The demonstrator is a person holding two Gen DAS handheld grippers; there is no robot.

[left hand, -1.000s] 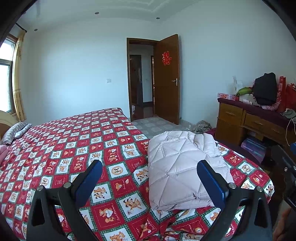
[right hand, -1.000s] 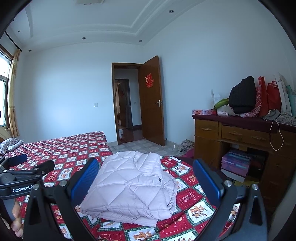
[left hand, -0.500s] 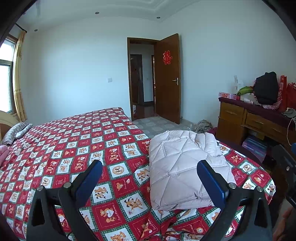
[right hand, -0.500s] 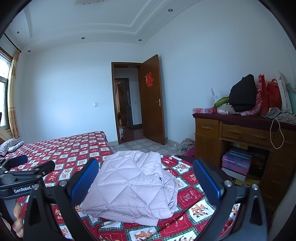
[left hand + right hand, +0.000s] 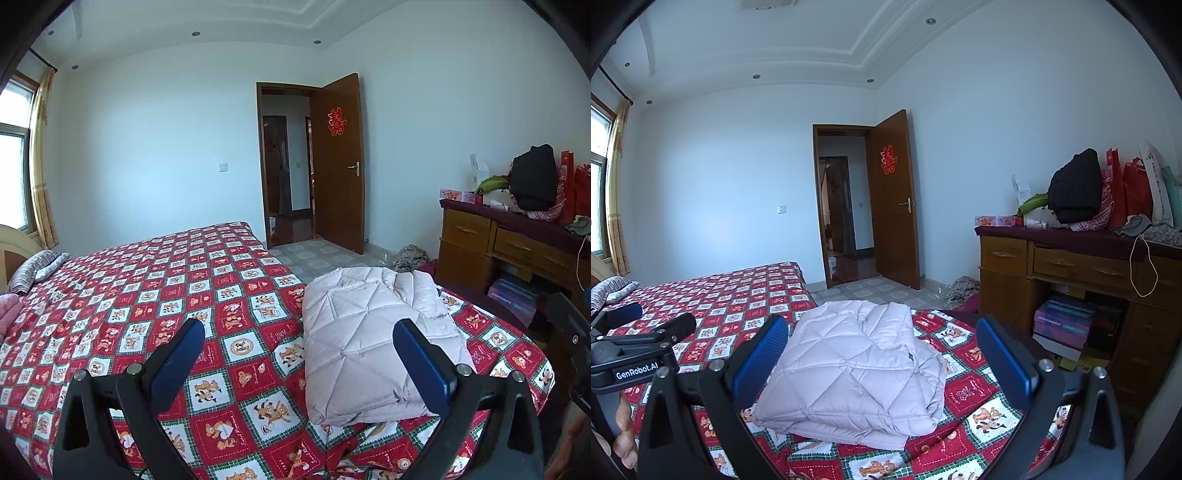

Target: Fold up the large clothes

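Folded jacket on bed, dresser rightward

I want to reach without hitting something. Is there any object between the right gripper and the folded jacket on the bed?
Nothing visible. The open right gripper faces the folded jacket directly, with only bedspread around it. The left gripper stays off to the side.

Pillow cut by frame edge, door ornament unreadable
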